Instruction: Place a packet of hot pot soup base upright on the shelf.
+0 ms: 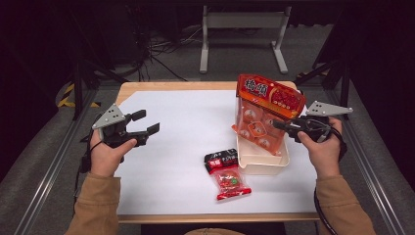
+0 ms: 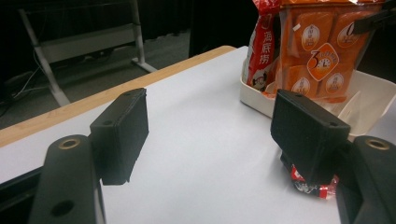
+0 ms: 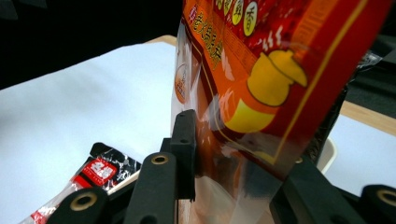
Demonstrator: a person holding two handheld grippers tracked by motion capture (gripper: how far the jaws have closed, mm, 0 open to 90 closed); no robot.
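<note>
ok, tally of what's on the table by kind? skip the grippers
Large orange snack bag, standing in the tray: 1
Small red-and-black snack packet, lying on the table: 1
White tray: 1
Total: 3

Surface: (image 1: 171,147) white top with a light wooden edge showing along its far and near sides.
Tub: (image 1: 264,164) a cream plastic tub stands directly on the surface, toward its right side.
Small packet: (image 1: 226,175) a clear packet with a black-and-red label lies flat on the surface, just beside the tub's near left corner.
Left half: bare white.
</note>
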